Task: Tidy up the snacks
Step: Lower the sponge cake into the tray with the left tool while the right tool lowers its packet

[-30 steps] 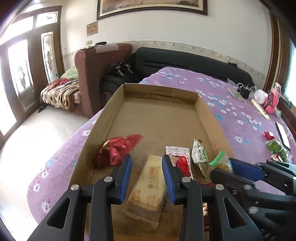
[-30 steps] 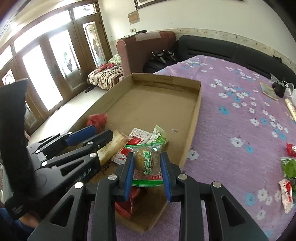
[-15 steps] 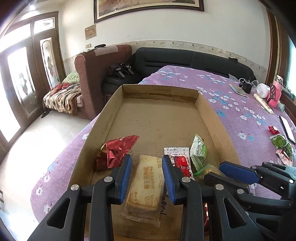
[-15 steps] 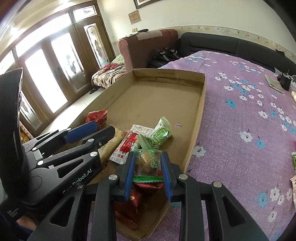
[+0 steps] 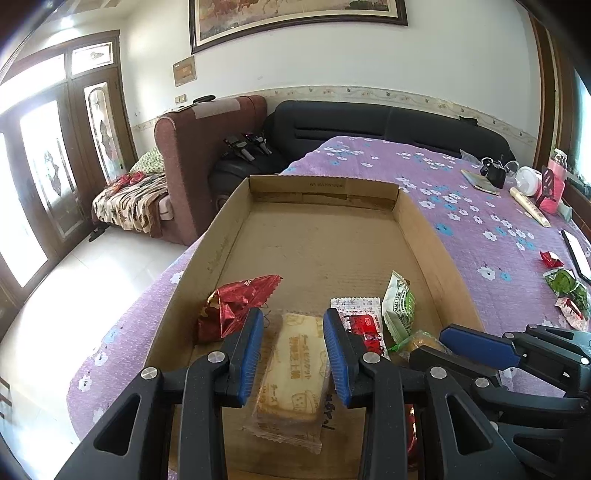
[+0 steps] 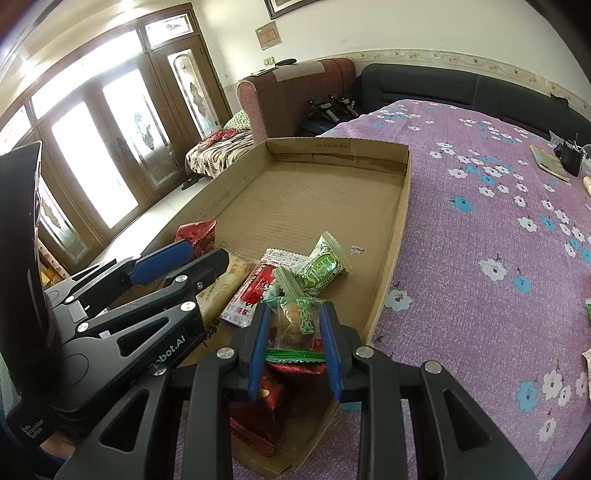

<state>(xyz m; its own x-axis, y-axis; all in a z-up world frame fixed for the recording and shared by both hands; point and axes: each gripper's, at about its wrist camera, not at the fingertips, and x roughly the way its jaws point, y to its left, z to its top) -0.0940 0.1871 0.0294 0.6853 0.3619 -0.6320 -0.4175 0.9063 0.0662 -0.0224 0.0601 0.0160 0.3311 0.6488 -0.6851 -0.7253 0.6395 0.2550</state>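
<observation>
Fingers (image 6: 260, 339) of right gripper (image 6: 293, 345) clamp green-wrapped snack (image 6: 295, 325) over cardboard tray (image 6: 400, 229) near end, likely for drop-in; left gripper (image 5: 293, 354) open, straddling biscuit pack (image 5: 291, 373) inside tray.

White walls carry a framed picture (image 5: 295, 22). Bright glass doors (image 6: 110, 147) light the pale floor (image 5: 74, 277). A maroon armchair (image 5: 207, 147) stands beside a black sofa (image 5: 369, 125).
</observation>
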